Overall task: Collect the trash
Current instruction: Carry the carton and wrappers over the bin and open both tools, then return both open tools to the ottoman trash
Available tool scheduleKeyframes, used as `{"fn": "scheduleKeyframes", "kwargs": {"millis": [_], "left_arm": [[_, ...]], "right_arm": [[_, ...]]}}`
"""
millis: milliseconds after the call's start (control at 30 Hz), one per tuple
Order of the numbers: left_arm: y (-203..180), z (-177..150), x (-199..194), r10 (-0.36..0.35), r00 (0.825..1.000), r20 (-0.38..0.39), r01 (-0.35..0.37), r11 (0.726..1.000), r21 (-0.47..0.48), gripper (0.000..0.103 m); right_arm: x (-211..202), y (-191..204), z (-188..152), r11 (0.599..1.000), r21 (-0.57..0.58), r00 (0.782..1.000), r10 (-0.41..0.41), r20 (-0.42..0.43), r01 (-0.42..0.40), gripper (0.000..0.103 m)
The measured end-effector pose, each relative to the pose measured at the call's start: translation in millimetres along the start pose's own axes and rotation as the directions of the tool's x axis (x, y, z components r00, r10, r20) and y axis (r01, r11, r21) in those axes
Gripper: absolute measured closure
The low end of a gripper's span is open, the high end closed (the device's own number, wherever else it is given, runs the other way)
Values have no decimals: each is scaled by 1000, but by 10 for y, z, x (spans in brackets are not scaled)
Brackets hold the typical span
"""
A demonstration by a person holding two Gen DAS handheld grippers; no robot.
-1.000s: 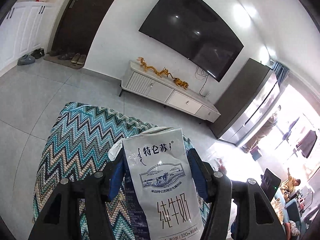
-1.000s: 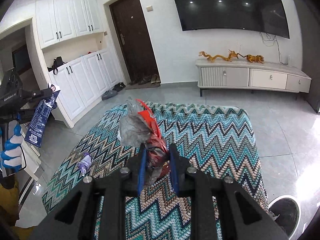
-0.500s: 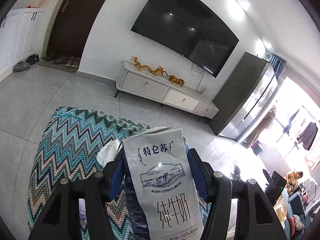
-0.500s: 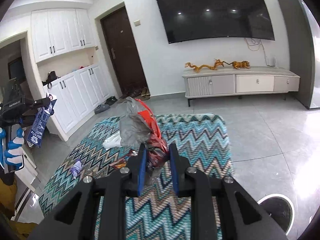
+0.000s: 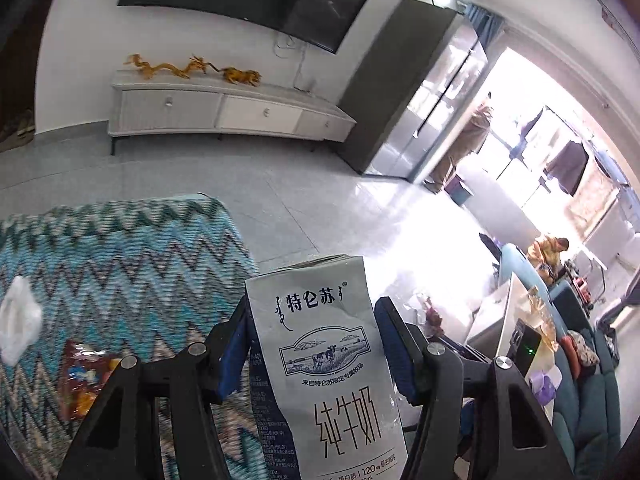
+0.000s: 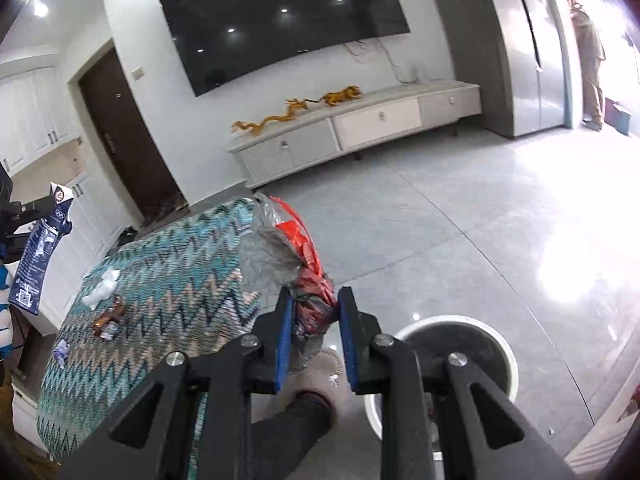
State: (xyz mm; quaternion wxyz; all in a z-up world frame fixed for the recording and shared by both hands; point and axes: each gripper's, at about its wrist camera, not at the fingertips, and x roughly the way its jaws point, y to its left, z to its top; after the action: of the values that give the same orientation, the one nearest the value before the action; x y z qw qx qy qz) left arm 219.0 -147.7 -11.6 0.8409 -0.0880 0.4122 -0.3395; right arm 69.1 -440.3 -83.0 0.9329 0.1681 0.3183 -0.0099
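Note:
My left gripper is shut on a grey-white milk carton with Chinese print, held upright above the zigzag rug. The carton also shows at the far left of the right wrist view. My right gripper is shut on a crumpled red and silver wrapper. It is held above the floor beside a white round trash bin with a dark inside, low right. On the rug lie a white tissue and a brown snack wrapper; both show in the right wrist view, tissue, wrapper.
A small purple scrap lies at the rug's near edge. A white TV cabinet with gold dragon figures stands under a wall TV. A grey fridge stands right. A slippered foot is below my right gripper. A sofa and low table are far right.
Both views have swung to the right. The trash bin has come much closer under my right gripper. The rug has slid left. Both grippers still hold their items.

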Motion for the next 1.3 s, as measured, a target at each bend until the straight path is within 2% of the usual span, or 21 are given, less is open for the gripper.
{"fn": "scheduleKeyframes", "kwargs": {"millis": [133,333,500,700,767,833,933,1100,1300], "left_arm": [[-494,17,728,-55,994,-92,60,996,58,45],[-1060,-96,1722,-70,977,-201,93,990,106,45],[-1343,-266,2348,-26,967,-252,66,986,153,45],[-1532,-466,2835,38,957,-288,23,978,207,44],[-1534,-502,2913,42,953,-302,24,977,211,42],[-1516,-526,2946,37,949,-314,30,978,205,33],[-1566,-516,2915,31,951,-308,36,977,211,31],[-1541,-453,2788,13,954,-298,49,979,199,31],[-1465,-310,2275,-5,975,-223,52,977,208,31]], "right_arm": [[125,-579,-202,992,103,996,-71,-57,77,82],[386,-1179,-590,966,211,980,-119,-157,151,82],[544,-1449,-801,948,263,972,-129,-198,180,81],[729,-1654,-957,936,292,962,-128,-241,197,80],[809,-1679,-986,933,294,957,-132,-260,209,79],[873,-1661,-1003,930,298,953,-134,-273,217,65],[907,-1640,-1013,930,299,952,-133,-275,216,50],[912,-1609,-974,929,292,949,-146,-280,229,50],[684,-1505,-869,928,290,957,-164,-241,232,50]]}}
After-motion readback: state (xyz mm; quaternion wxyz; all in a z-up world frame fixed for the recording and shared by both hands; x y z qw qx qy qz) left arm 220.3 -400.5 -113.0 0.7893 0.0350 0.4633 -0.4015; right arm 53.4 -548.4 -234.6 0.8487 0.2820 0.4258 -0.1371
